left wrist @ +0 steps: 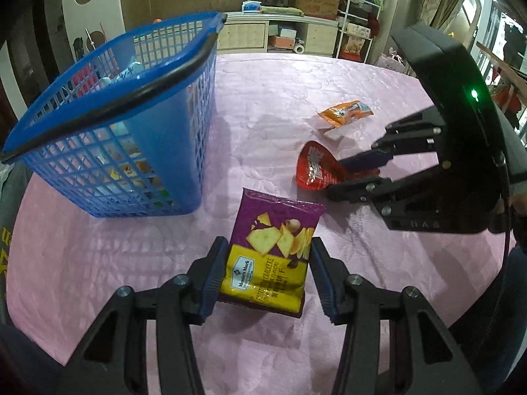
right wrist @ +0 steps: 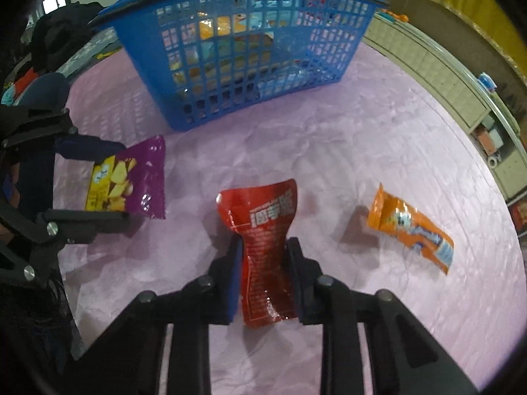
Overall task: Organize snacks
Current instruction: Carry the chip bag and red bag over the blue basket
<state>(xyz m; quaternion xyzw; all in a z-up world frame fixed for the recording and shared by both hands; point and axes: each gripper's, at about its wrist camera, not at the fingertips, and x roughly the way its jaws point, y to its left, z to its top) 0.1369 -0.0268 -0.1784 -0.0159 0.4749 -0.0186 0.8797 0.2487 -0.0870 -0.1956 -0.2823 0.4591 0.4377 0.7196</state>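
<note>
between left claw (left wrist: 265,271) pads: purple cracker bag (left wrist: 273,253), pinched, lower end hidden behind fingers. right claw (right wrist: 265,276) clenched on red snack pouch (right wrist: 263,247), waist crumpled. orange packet (right wrist: 411,230) loose on pink table (right wrist: 362,148), beside. farther: blue basket (left wrist: 108,125), several packets inside, kinds hard to read through mesh.

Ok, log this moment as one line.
left gripper: shut on purple cracker bag | right gripper: shut on red packet | orange packet: on table | basket: part filled
</note>
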